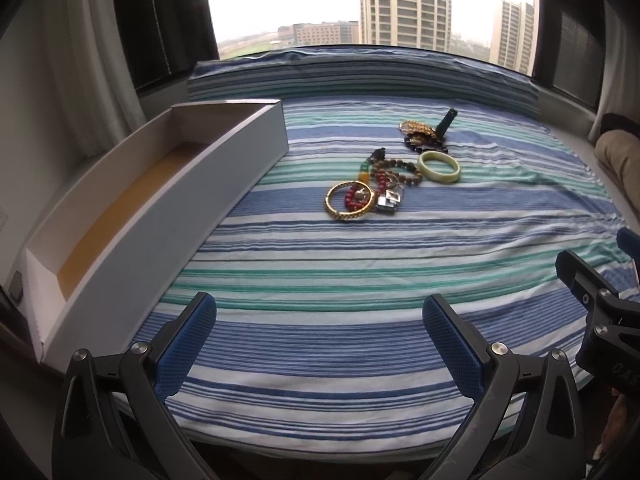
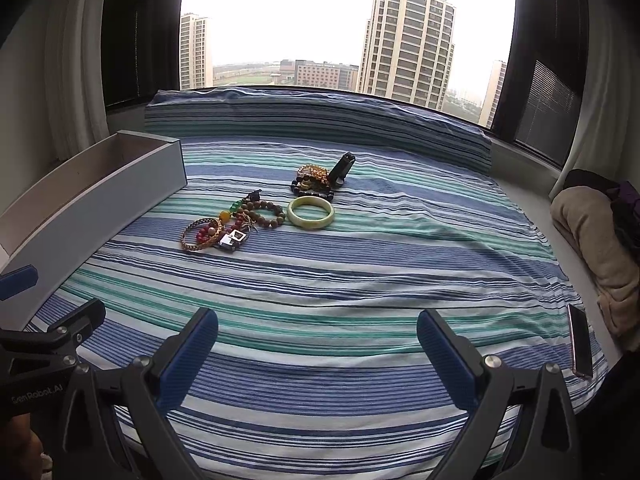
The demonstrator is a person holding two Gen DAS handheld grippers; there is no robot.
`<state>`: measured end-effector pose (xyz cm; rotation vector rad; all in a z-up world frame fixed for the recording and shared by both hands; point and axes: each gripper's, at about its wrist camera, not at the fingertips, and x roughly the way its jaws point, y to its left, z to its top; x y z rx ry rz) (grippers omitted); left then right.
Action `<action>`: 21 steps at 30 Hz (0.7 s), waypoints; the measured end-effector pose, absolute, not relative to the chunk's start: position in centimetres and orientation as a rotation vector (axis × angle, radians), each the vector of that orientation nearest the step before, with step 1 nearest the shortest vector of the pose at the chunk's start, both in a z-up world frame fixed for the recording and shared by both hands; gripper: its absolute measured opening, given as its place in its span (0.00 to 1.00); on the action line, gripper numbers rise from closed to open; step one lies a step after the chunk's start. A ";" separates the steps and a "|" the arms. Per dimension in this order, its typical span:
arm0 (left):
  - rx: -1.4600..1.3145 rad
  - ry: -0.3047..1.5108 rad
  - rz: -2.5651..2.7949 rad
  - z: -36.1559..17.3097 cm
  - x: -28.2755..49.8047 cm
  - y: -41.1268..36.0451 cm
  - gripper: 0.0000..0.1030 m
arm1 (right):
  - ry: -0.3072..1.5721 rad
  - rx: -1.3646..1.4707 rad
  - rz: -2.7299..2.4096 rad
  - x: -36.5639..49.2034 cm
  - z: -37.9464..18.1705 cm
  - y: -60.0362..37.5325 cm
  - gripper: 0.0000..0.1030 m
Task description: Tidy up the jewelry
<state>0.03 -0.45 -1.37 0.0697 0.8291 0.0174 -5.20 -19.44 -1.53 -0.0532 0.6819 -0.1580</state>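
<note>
Jewelry (image 1: 384, 176) heaped mid-bedspread, well ahead of left gripper (image 1: 320, 344) and right gripper (image 2: 318, 354), both wide, empty.

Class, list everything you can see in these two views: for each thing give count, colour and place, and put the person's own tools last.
Jade bangle: one, pale green, mid-sheet.
Gold bangle: one, nearest of the pile.
Bead bracelets: several, brown, red, mixed, tangled together.
Dark-and-gold bead heap: one, farthest back.
Box: one, white, open, left of jewelry.
Striped sheet: blue, green, white.
Phone: one, right edge.
Left claw: open.
Right claw: open.
</note>
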 end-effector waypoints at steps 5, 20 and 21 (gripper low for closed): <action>0.075 0.822 0.020 -1.3 -0.1 -0.5 1.00 | 0.685 -0.051 -0.160 -5.2 -1.6 -19.5 0.99; 0.070 0.823 0.021 -1.4 0.0 -0.4 1.00 | 0.682 -0.059 -0.153 -5.2 -1.6 -19.2 0.99; 0.070 0.824 0.022 -1.5 0.0 -0.4 1.00 | 0.683 -0.058 -0.153 -5.2 -1.6 -19.2 0.99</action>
